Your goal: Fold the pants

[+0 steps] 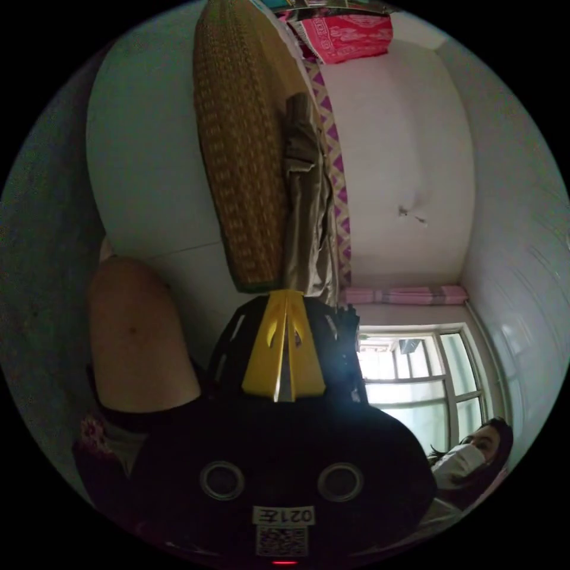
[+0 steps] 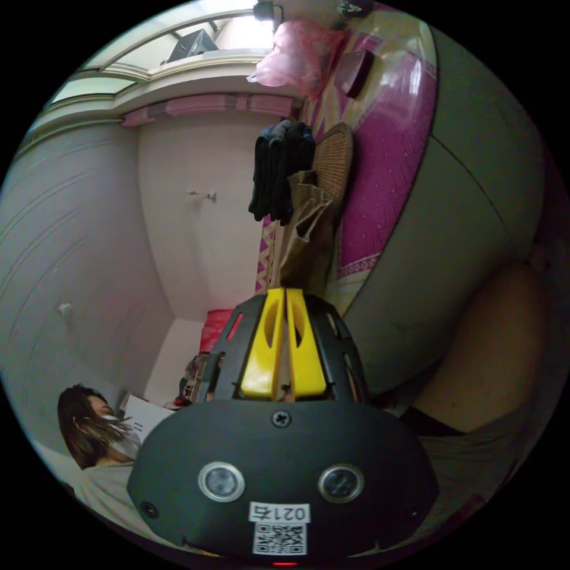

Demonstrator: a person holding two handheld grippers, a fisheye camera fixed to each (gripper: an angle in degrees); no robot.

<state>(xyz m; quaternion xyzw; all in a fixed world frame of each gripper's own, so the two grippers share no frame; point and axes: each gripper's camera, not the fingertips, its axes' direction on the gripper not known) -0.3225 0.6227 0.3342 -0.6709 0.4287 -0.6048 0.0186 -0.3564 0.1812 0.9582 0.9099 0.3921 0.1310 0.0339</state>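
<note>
Both ends of the tan pants (image 1: 306, 196) are pinched, one by the left hand-held gripper (image 1: 286, 297) and one by the right hand-held gripper (image 2: 285, 294), each with its yellow jaws nearly closed on the cloth. The pants hang stretched just beside the woven mat (image 1: 240, 148) on the bed (image 2: 386, 178). The step in hand appears to be lifting and spreading; next, the garment needs laying flat on the mat.

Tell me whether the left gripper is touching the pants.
Touching. In the left gripper view, the left gripper has its yellow fingers closed together, and the tan pants run straight out from their tips with no gap, over the woven mat.
</note>
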